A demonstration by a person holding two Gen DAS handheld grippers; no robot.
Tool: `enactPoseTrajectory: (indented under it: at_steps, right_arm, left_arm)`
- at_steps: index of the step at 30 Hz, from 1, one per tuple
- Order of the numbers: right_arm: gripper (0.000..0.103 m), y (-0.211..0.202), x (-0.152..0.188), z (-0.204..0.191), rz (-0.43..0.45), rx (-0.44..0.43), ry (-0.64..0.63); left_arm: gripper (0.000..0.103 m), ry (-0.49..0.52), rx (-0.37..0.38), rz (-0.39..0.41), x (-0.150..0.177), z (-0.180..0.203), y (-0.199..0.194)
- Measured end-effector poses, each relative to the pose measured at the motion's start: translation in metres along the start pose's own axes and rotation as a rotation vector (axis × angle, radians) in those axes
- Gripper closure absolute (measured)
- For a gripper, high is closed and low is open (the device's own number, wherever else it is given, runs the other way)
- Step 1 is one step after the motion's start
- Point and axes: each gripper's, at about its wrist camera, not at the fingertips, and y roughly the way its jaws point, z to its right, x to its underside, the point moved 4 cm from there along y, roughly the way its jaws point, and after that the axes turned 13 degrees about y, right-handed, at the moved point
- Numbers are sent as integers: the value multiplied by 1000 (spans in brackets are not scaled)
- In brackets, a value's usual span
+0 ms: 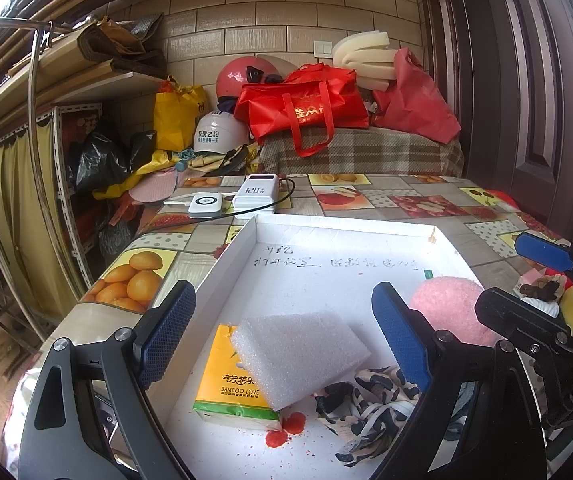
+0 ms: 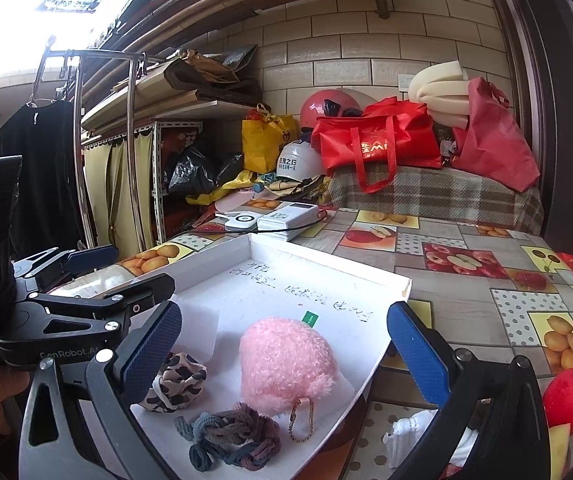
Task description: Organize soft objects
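While both tools hover over the near end of a white tray (image 1: 246,236), the left hand-held gripper (image 1: 284,336) has its blue fingers spread wide and holds nothing. Between those fingers, inside the tray, a yellow tissue pack (image 1: 230,384) lies flat with a white foam block (image 1: 298,356) resting partly on top of it. Just near of the pack, small red crumbs (image 1: 286,430) dot the tray floor. To the right of the foam, a leopard-print scrunchie (image 1: 366,404) sits crumpled, and farther right a pink plush toy (image 1: 450,308) lies by the tray's right side.

From the right wrist view, the right hand-held gripper (image 2: 284,354) is likewise released, its fingers well apart and empty. The scrunchie (image 2: 176,384) sits just beside its left finger. Near the tray's near edge lies a bundle of hair ties (image 2: 230,438) in grey, blue and mauve, touching the plush toy (image 2: 286,364), whose gold chain (image 2: 300,420) trails toward the near edge.

At the far left of the tabletop (image 2: 466,292), beyond the tray, two white power banks (image 2: 274,216) sit side by side. At the near right, a red and yellow plush (image 2: 568,400) rests on the tabletop outside the tray.
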Motion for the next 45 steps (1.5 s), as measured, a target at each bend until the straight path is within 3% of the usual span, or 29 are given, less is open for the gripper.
enactPoseTrajectory:
  at_steps: [45]
  right_arm:
    - [0, -11, 6, -3, 1, -4, -5]
  left_arm:
    - [12, -2, 6, 1, 2, -1, -2]
